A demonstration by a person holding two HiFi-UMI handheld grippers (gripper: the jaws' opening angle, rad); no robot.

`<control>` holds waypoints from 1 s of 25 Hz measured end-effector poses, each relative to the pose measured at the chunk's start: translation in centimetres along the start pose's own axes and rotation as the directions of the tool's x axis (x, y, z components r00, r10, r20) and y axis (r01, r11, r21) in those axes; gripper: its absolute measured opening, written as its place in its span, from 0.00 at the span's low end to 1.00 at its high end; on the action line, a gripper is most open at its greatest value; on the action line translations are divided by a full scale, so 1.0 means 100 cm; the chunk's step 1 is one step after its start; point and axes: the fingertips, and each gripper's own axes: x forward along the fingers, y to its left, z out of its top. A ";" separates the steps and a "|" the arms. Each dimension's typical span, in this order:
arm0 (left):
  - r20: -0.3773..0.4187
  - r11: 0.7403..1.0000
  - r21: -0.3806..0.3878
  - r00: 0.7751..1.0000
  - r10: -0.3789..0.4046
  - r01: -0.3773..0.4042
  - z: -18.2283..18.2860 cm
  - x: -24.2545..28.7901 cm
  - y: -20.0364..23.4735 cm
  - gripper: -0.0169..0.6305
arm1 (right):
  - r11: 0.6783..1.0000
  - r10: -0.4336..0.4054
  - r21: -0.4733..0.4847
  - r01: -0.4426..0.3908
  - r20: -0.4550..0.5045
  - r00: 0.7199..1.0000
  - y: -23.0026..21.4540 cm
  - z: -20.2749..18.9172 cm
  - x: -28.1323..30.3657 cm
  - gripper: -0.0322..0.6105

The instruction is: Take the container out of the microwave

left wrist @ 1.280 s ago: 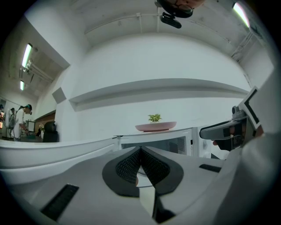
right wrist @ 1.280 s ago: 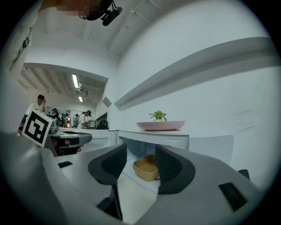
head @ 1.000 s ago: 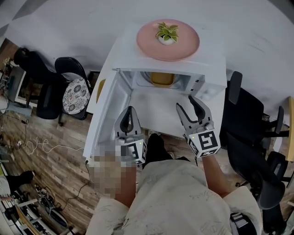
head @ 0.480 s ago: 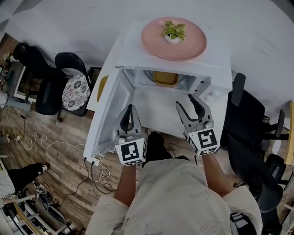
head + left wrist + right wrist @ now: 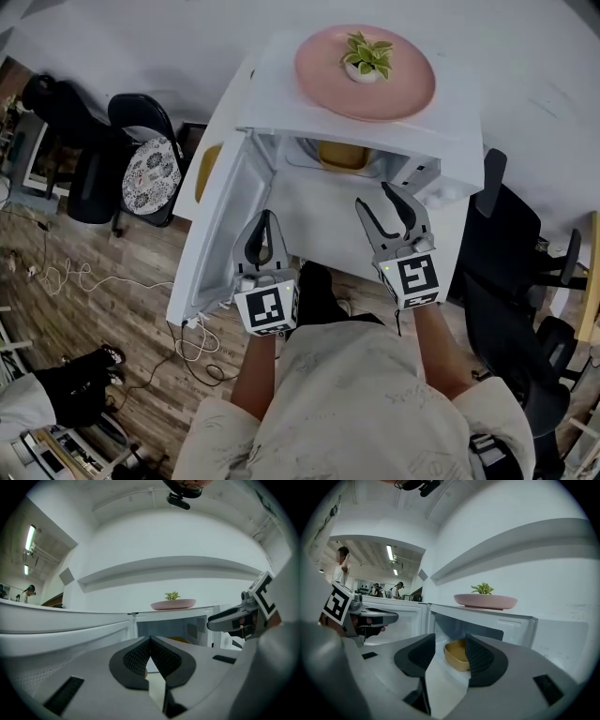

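- The white microwave (image 5: 272, 94) stood with its door (image 5: 217, 234) swung wide open to the person's left, so the cavity was exposed
- The yellow container (image 5: 341, 154) sat inside the cavity, towards the back, and neither gripper touched it
- The right gripper (image 5: 377, 199) hovered in front of the opening with its jaws spread apart; in the right gripper view the container (image 5: 456, 654) showed through the gap between them, well beyond the tips
- The left gripper (image 5: 263, 223) hung lower and to the left, near the inner face of the door, with its jaws pressed together at the tips and nothing between them
- A pink plate (image 5: 323, 80) lay on top of the microwave, and a small potted plant (image 5: 367, 56) stood on it
- A black chair (image 5: 141, 178) with a patterned seat stood on the wooden floor (image 5: 103, 309) to the left of the door
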 end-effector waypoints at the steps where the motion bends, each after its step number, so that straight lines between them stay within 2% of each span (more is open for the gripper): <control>1: -0.002 1.000 -0.001 1.000 0.001 -0.001 -0.001 0.001 0.001 0.04 | 1.000 0.004 -0.008 -0.004 -0.007 1.000 0.001 -0.001 0.003 0.37; 8: -0.024 1.000 -0.001 1.000 -0.020 0.020 -0.010 0.006 -0.002 0.04 | 0.997 0.046 -0.050 -0.050 -0.070 0.996 0.007 -0.009 0.024 0.37; 18: -0.067 0.999 -0.007 0.997 -0.035 0.035 -0.024 0.011 -0.002 0.04 | 0.991 0.056 -0.114 -0.076 -0.170 0.984 0.009 -0.027 0.053 0.37; 25: -0.082 0.999 -0.022 0.996 -0.027 0.026 -0.031 0.012 0.003 0.04 | 0.969 0.053 -0.220 -0.113 -0.259 0.964 0.013 -0.039 0.073 0.37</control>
